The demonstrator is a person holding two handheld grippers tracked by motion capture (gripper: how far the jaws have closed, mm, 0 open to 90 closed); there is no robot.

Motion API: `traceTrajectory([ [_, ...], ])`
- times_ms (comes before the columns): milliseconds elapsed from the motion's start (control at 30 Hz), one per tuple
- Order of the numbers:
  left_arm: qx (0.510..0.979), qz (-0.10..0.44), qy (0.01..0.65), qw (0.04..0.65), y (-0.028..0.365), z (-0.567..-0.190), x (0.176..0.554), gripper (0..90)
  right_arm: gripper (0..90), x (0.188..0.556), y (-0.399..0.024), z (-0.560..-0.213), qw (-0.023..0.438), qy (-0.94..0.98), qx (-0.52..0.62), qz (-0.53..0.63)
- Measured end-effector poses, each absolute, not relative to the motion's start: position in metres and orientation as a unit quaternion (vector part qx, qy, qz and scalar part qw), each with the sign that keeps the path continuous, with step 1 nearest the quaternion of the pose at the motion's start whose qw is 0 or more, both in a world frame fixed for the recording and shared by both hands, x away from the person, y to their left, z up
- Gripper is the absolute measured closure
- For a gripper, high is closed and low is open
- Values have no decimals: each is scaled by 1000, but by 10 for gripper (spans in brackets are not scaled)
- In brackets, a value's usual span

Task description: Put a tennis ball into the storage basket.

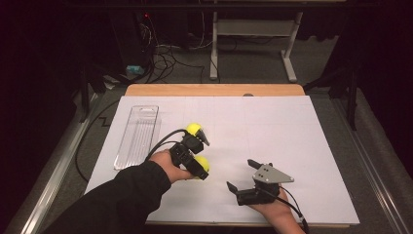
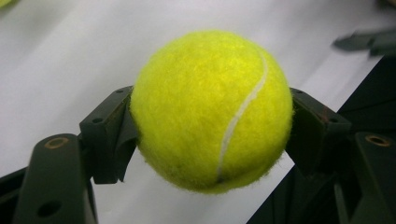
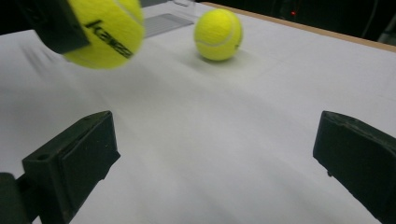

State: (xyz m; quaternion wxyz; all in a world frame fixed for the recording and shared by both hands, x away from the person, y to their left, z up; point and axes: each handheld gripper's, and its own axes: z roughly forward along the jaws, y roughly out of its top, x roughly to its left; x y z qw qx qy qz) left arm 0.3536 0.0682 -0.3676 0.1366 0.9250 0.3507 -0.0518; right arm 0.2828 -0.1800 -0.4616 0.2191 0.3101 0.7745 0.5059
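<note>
A yellow tennis ball point(image 1: 202, 164) point(image 2: 210, 107) is clamped between the black jaws of my left gripper point(image 1: 200, 168) point(image 2: 212, 128), a little above the white sheet point(image 1: 272, 131). In the right gripper view that same ball point(image 3: 105, 30) hangs at the upper left. A second tennis ball point(image 1: 194, 129) point(image 3: 218, 35) rests on the sheet just beyond the left gripper. Nearer the front edge, my right gripper point(image 1: 240, 174) point(image 3: 219, 154) stands open, its jaws wide apart with only bare sheet between them.
A long clear plastic tray point(image 1: 139, 134) point(image 3: 163, 23) lies at the left of the sheet. The left gripper's cable point(image 1: 163, 139) loops beside it. The table's wooden far edge point(image 1: 214, 90) shows past the sheet, with desk legs and cables on the floor beyond.
</note>
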Motion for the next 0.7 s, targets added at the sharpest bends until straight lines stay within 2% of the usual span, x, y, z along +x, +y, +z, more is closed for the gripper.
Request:
traceTrajectory([
  [367, 919, -44, 371, 128, 92, -368, 354, 265, 0, 281, -233, -461, 250, 753, 359, 492],
  [700, 915, -31, 386, 114, 118, -361, 353, 265, 0, 279, -253, -461, 261, 743, 376, 488],
])
